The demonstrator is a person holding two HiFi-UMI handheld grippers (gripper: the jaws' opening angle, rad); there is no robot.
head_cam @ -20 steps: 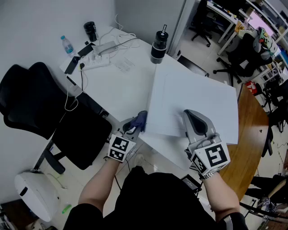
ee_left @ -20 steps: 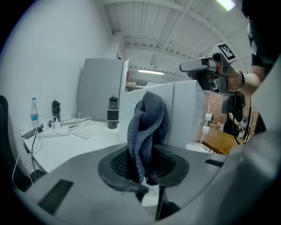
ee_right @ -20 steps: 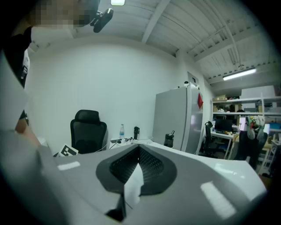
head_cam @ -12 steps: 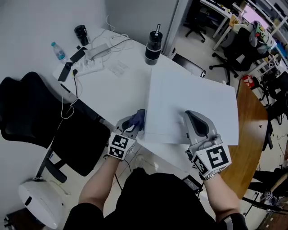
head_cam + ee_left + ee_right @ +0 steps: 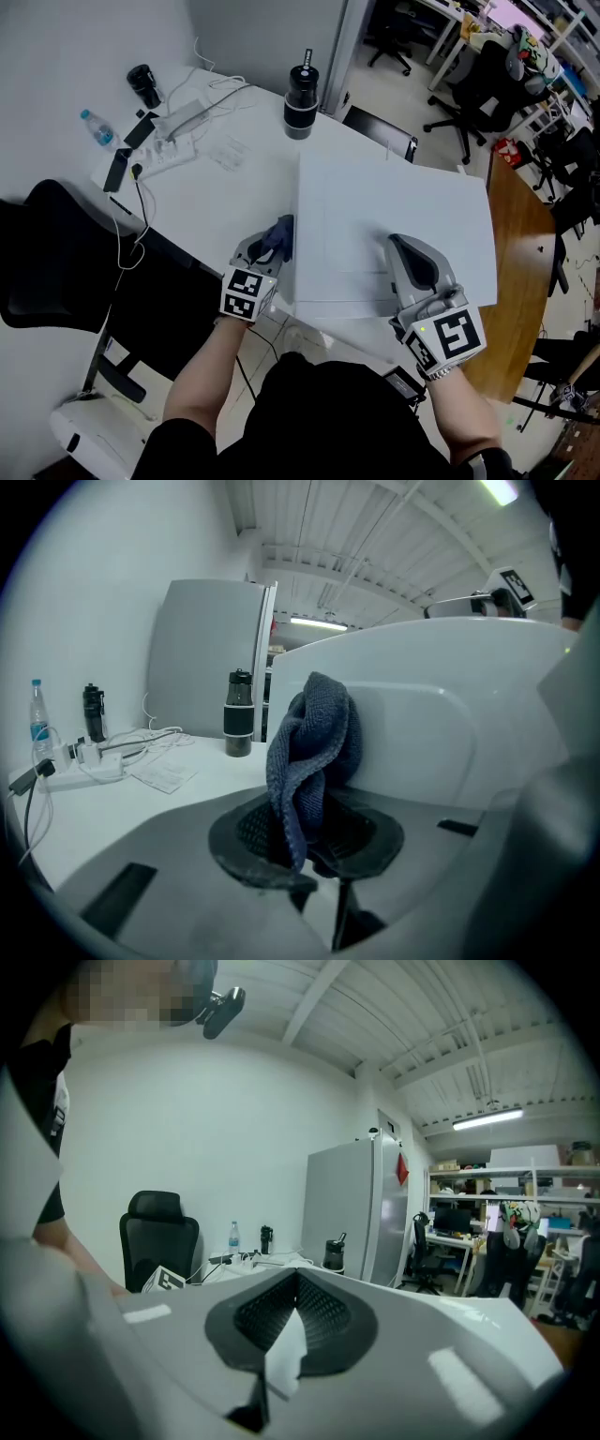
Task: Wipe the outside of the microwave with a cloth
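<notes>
My left claw (image 5: 266, 247) is clenched on the cloth (image 5: 280, 237). One end of the cloth sits between the two pads, and the rest stands up in front of the claw and lies against the left side wall of the microwave (image 5: 403, 197). In the left gripper view the cloth (image 5: 314, 733) rises from the claw (image 5: 309, 841) as a folded, twisted bundle, and its top part touches the white wall of the microwave (image 5: 450, 696).

The cloth is dark blue, with a rough knitted surface. It hangs in soft folds.

The microwave is a plain white box that stands close to the near edge of the desk (image 5: 234, 187), toward its right end. The cloth is at the box's left wall, close to its near corner.

My right claw (image 5: 405, 247) lies on top of the microwave near its near edge. It is fully closed, and in the right gripper view I see nothing between the pads of this claw (image 5: 292, 1309).
</notes>
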